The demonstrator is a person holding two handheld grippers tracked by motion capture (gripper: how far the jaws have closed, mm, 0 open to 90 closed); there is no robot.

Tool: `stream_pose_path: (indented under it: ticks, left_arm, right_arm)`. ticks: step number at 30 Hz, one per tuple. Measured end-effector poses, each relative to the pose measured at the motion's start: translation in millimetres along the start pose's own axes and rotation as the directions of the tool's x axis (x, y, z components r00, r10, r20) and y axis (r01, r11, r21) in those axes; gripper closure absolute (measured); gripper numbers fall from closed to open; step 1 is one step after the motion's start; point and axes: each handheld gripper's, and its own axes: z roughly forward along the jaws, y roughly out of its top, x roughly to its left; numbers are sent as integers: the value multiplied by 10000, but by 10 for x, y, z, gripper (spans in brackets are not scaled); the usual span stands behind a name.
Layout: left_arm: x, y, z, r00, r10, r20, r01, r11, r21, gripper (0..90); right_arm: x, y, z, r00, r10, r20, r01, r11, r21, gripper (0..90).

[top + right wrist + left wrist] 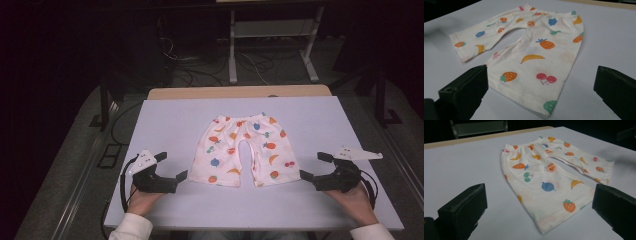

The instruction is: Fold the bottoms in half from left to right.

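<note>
Shorts [243, 149] look light and floppy, best pinched at the near hems; left gripper [172, 167] and right gripper [312, 166] gape wide, empty

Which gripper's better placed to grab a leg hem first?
Left, marginally. The left gripper sits open with one jaw tip almost at the shorts' near leg hem. The right gripper, also open, stands slightly farther from its hem. Nearly symmetric, so either could start.

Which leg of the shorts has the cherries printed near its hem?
The leg in front of the right claw: on the shorts, red cherries sit near its hem; the other leg has a strawberry there.
</note>
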Motion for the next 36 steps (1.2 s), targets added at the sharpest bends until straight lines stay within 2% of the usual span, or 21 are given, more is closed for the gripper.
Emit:
stream_pose_path:
  ticks: [23,36]
  left_arm:
    - [-24,-4,26,9999,110,119,-112,9999,119,0]
    - [-61,-20,49,9999,116,123,-120,9996,253,0]
  right_arm:
    - [29,71,47,9997,-173,149,172,9998,89,0]
    - [129,242,109,9993,-357,87,354,9989,301,0]
